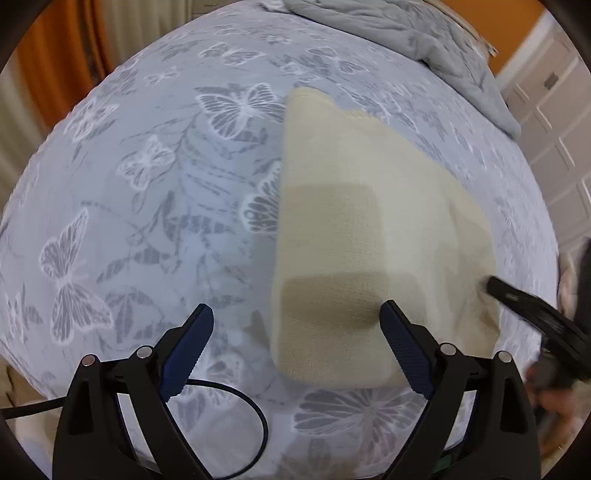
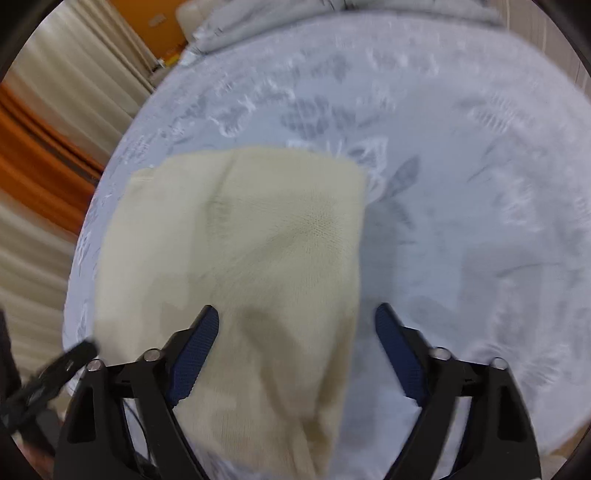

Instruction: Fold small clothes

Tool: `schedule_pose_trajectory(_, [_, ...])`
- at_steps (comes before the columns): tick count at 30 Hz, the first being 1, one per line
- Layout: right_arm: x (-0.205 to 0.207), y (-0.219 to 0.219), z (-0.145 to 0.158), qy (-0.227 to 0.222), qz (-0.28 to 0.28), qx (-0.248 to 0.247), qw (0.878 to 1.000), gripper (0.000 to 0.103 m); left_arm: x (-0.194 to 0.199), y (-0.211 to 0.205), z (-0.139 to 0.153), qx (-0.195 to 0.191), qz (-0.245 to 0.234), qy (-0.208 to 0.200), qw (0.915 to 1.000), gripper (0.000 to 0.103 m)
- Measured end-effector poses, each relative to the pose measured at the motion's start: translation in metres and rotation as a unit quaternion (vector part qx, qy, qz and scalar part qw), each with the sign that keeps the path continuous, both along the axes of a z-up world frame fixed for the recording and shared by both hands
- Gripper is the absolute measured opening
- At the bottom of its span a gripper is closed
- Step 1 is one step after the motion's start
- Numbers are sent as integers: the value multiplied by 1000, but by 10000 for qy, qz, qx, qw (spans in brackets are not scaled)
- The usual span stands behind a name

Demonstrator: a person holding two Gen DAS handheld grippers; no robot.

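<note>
A cream knitted garment [image 1: 354, 236] lies folded on the butterfly-print bedsheet [image 1: 147, 206]. My left gripper [image 1: 297, 332] is open and hovers over the garment's near left edge, holding nothing. In the right wrist view the same cream garment [image 2: 258, 236] lies under and between the fingers of my right gripper [image 2: 297, 328], which is open and empty above it. The right gripper's black finger [image 1: 524, 306] shows at the garment's right edge in the left wrist view. The left gripper's tip [image 2: 74, 354] shows at the lower left in the right wrist view.
A grey quilt [image 1: 406, 29] is bunched at the far end of the bed. Orange and cream curtains [image 2: 44, 155] hang to the left. White cabinet doors [image 1: 554, 122] stand to the right. A black cable [image 1: 236, 410] loops under the left gripper.
</note>
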State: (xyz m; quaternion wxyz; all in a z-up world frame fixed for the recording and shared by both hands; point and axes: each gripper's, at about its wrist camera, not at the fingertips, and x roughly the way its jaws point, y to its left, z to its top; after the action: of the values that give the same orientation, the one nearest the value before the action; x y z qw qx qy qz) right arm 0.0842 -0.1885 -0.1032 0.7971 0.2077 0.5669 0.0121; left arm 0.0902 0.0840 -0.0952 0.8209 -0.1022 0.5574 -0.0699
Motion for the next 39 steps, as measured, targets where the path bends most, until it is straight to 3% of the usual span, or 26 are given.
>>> schedule_pose_trajectory(1, [4,6,7,-35,21,5,10000,16,-2,2,3,-22,22,-40,10000,89])
schedule_pose_trajectory(3, [14,36,56,-723,558,-10,9958,14,-6,5,10,-19,-35,-175,9998,89])
schedule_pose_trajectory(4, [16,52,90,-1172,872,86,9892,14,-7,6,14,-16,-53,-228,9997,89])
schedule_pose_trajectory(7, [24,69,138,-1894,1270,24,9736,13,-10,11,25,-7,15,-470,9989,89])
schedule_pose_trajectory(9, [41,59,119,-1676,1182,38,9787,14,-7,9,28,-10,42,-537,9985,90])
schedule_pose_trajectory(11, [62,42,50,-689,1006,-502,9913,17,-2,4,23,68,0,-467,9989,91])
schedule_pose_trajectory(13, [64,30,8,80,797,-595,9950,17,4,-4,13,144,-102,-330,9993,91])
schedule_pose_trajectory(14, [52,20,8,-20,592,-417,9974,22,6,-6,9,218,-124,-285,9993,91])
schedule_pose_trajectory(16, [32,9,26,-364,358,-265,9983,34,6,-9,-1,292,-206,-200,9992,91])
schedule_pose_trajectory(18, [16,2,32,-499,172,-327,9981,73,6,-7,-8,159,-179,-137,9996,92])
schedule_pose_trajectory(19, [11,0,23,-412,213,-316,9984,76,7,-4,-12,-49,-138,-84,9999,94])
schedule_pose_trajectory(21, [13,0,-6,44,336,-68,9994,77,12,2,-22,-437,-36,54,9990,96])
schedule_pose_trajectory(23, [20,-4,-36,276,148,676,9972,78,18,6,-35,-870,37,255,9959,98])
schedule_pose_trajectory(24, [24,-7,-43,261,24,997,9947,73,25,8,-46,-1213,40,433,9917,98])
schedule_pose_trajectory(25, [30,-8,-47,203,-26,1349,9907,59,29,10,-53,-1493,12,520,9874,98])
schedule_pose_trajectory(26, [34,-6,-42,162,-75,1363,9905,47,32,9,-58,-1676,-44,564,9842,93])
schedule_pose_trajectory(27, [37,0,-31,42,39,1171,9931,37,39,6,-61,-1917,-205,639,9792,77])
schedule_pose_trajectory(28, [37,5,-14,-172,241,1017,9944,31,43,2,-58,-1778,-223,688,9814,74])
schedule_pose_trajectory(30, [30,12,31,-733,483,1085,9902,28,45,-2,-36,-1848,-380,485,9808,58])
schedule_pose_trajectory(31, [24,17,57,-1029,611,883,9889,28,43,-4,-23,-1886,-496,303,9803,56])
schedule_pose_trajectory(33, [16,21,74,-1196,715,570,9886,28,38,-7,7,-1896,-751,-132,9789,55])
schedule_pose_trajectory(36, [25,16,33,-745,650,204,9949,32,39,-17,15,-1441,-1092,-421,9826,58])
schedule_pose_trajectory(38, [35,10,-22,63,535,96,9985,41,46,-23,-19,-922,-1061,-72,9900,69])
schedule_pose_trajectory(39, [32,3,-27,121,302,315,9990,47,46,-23,-38,-668,-943,222,9931,74])
